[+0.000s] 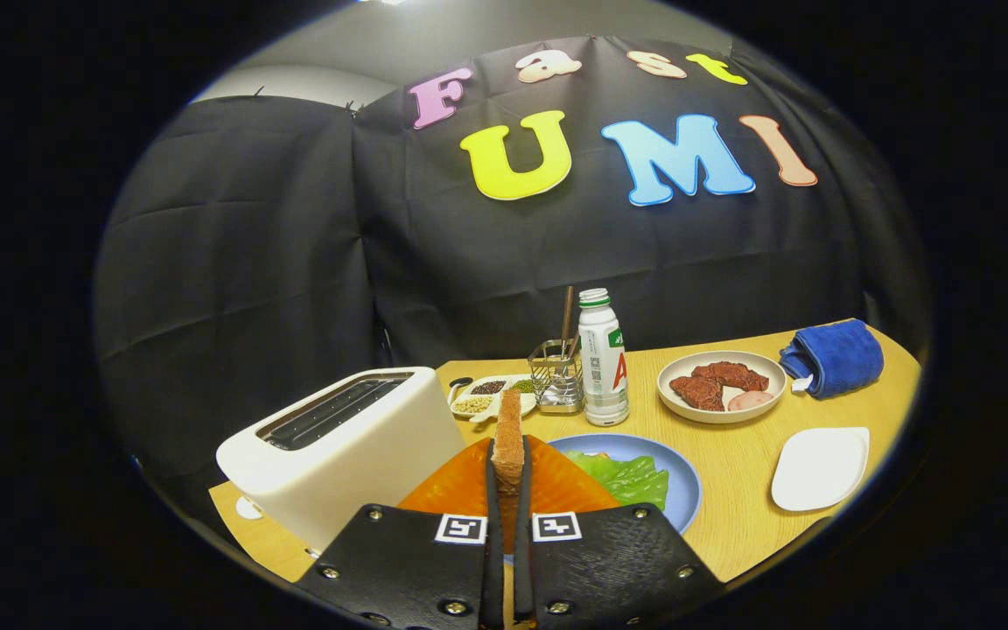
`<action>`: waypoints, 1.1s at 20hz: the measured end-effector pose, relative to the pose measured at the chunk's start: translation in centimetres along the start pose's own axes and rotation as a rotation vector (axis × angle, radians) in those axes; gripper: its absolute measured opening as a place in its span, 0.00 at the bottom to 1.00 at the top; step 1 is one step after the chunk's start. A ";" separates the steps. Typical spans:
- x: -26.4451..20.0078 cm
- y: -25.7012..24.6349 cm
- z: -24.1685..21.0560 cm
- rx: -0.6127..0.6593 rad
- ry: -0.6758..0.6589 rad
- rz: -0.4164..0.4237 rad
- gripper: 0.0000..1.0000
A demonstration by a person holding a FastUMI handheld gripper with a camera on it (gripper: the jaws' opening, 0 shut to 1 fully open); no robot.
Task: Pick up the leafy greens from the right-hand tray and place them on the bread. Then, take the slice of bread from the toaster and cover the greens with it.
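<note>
Wood table [731, 472]: gripper [508, 472] clamped on bread [508, 433] edge-on above greens [626, 477] on plate [688, 490], so step 2 underway; next, lay it flat over greens.

Standing behind the blue plate: a white bottle [603, 359], a wire holder [556, 376], a seed dish [493, 395]. Further right, a meat plate [721, 386], a blue cloth [833, 356], a bare white dish [820, 468] nearer.
</note>
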State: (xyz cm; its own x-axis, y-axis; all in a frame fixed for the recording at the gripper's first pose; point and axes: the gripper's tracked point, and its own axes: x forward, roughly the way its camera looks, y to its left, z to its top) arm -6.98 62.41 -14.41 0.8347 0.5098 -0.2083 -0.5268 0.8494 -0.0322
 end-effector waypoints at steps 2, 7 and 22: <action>0.2 0.0 -0.1 -0.004 0.001 0.008 0.05; 1.2 -1.3 -1.7 0.025 0.043 0.002 0.05; 1.1 -7.5 -1.4 0.047 0.054 -0.142 0.30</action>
State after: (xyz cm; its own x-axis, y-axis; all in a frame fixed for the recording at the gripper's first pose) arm -2.35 56.35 -15.76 0.8899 0.3770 -0.2568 -0.3948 0.9185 -0.0198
